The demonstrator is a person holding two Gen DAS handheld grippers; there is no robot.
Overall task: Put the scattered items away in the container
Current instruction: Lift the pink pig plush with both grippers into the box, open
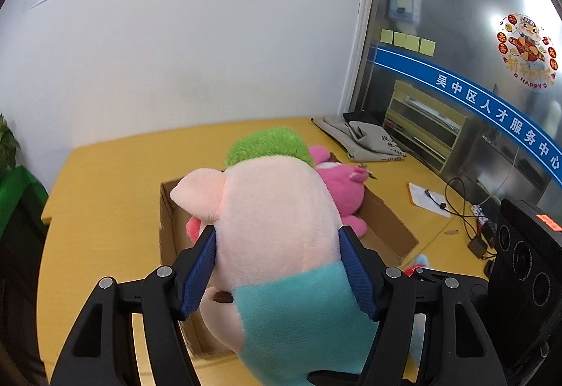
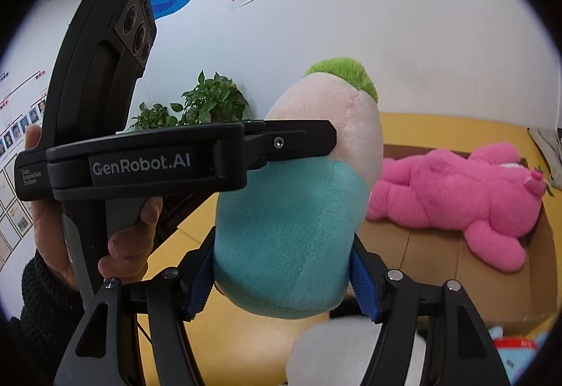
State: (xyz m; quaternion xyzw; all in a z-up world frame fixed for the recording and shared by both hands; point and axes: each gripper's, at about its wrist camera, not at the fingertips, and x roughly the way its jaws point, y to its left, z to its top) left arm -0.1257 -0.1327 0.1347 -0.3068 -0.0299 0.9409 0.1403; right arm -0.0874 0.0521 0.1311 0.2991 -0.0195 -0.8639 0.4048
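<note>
The left gripper [image 1: 277, 266] has its blue-padded fingers [image 1: 198, 272] pinching the pale pink plush pig with green tuft and teal shirt [image 1: 277, 221], held over the near end of the open brown cardboard box [image 1: 393, 228] on the yellow table [image 1: 112, 182]. The right gripper [image 2: 282, 277] squeezes the same toy lower down, on its teal body. Inside the box lies a bright pink plush bear [image 2: 456, 196], stretched along the floor toward the right. A grey folded cloth bag [image 1: 365, 138] rests behind the box.
</note>
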